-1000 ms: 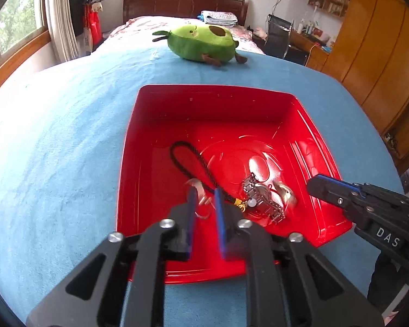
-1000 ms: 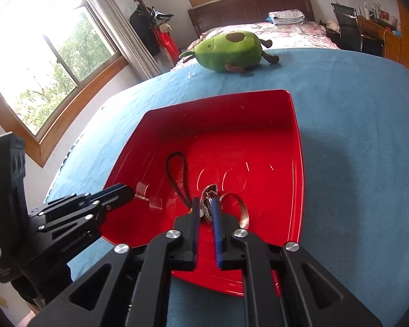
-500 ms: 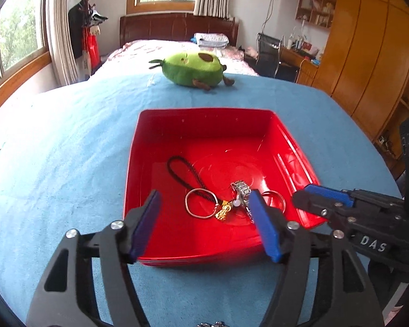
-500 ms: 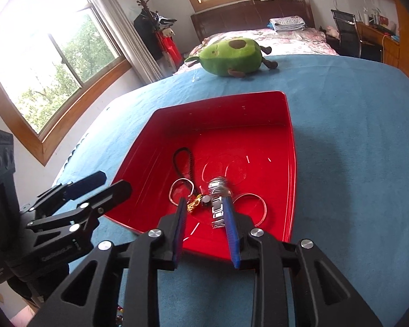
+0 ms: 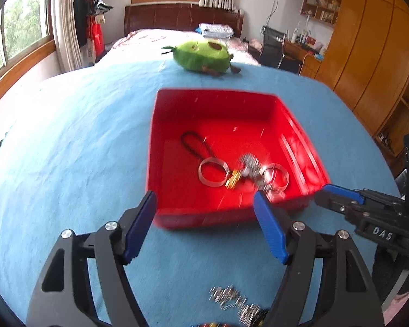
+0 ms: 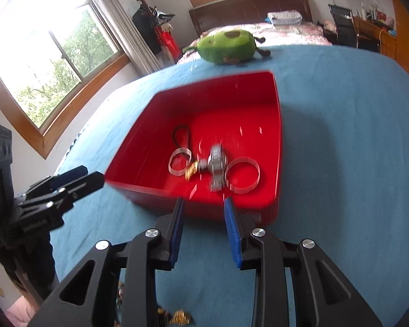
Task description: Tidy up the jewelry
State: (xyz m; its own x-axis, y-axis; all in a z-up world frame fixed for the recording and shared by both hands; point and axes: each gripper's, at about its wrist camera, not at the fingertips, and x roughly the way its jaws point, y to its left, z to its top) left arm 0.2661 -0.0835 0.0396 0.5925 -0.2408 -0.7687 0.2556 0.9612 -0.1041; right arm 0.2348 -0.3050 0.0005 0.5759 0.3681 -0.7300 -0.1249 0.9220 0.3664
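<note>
Both grippers empty, left gripper (image 5: 204,226) opening wide, right gripper (image 6: 203,229) slightly parted; jewelry (image 5: 242,173) bunched in red tray (image 5: 300,141), loose chain (image 5: 231,297) on cloth risks snagging or being missed.

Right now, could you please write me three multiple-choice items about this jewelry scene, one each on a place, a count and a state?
1. Where does the black cord loop lie?
A. inside the red tray
B. on the blue cloth
C. on the green plush toy

2. How many clear bangles lie in the tray?
A. one
B. two
C. four

3. What is between the fingers of the right tool?
A. a bangle
B. the metal watch
C. nothing

Answers:
1. A, the cord rests on the tray floor, toward its left side.
2. B, one bangle lies left of the watch and another bangle lies right of it.
3. C, the blue fingers stand apart in front of the tray, with only cloth and the tray wall showing between them.
</note>
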